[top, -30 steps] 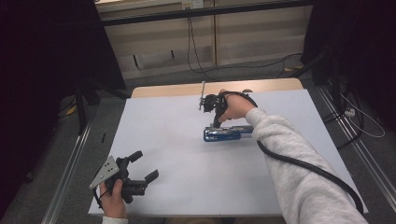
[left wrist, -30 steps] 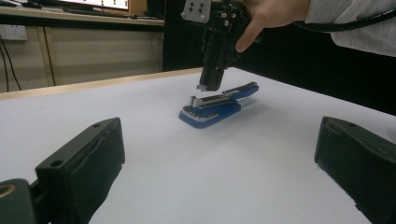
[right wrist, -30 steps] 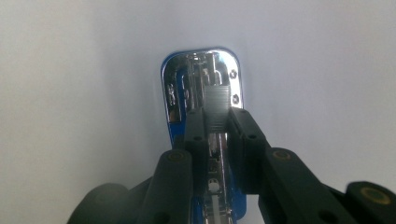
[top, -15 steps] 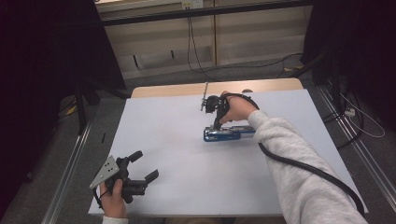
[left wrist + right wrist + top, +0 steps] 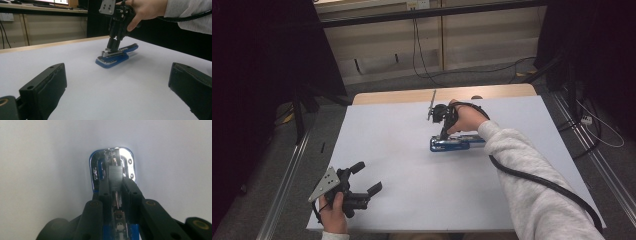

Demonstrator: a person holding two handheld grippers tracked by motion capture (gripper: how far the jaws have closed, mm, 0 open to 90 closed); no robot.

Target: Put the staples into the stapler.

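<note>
You had the right gripper (image 5: pixel 443 134) pointed down over the blue stapler (image 5: pixel 451 144), which lay flat on the white table (image 5: pixel 412 200) slightly toward one o'clock from the table's centre, well apart from every edge. In the right gripper view the two jaws stood close together on either side of the strip of staples (image 5: pixel 115 176) in the stapler's opened metal channel, pinching that strip near the stapler's rounded nose. The left gripper view showed the same stapler (image 5: pixel 113 56) with the right gripper (image 5: pixel 113 46) bearing on its top from above. Your left gripper (image 5: pixel 362 182) rested at seven o'clock on the table, its jaws spread wide with nothing between them, well apart from the stapler. The step in hand was judged to be seating or lifting the staple strip in the channel. The next move called for a straight, steady travel along the channel, since a tilted strip would likely jam or break apart, and the stapler's base was unrestrained and might slide.
</note>
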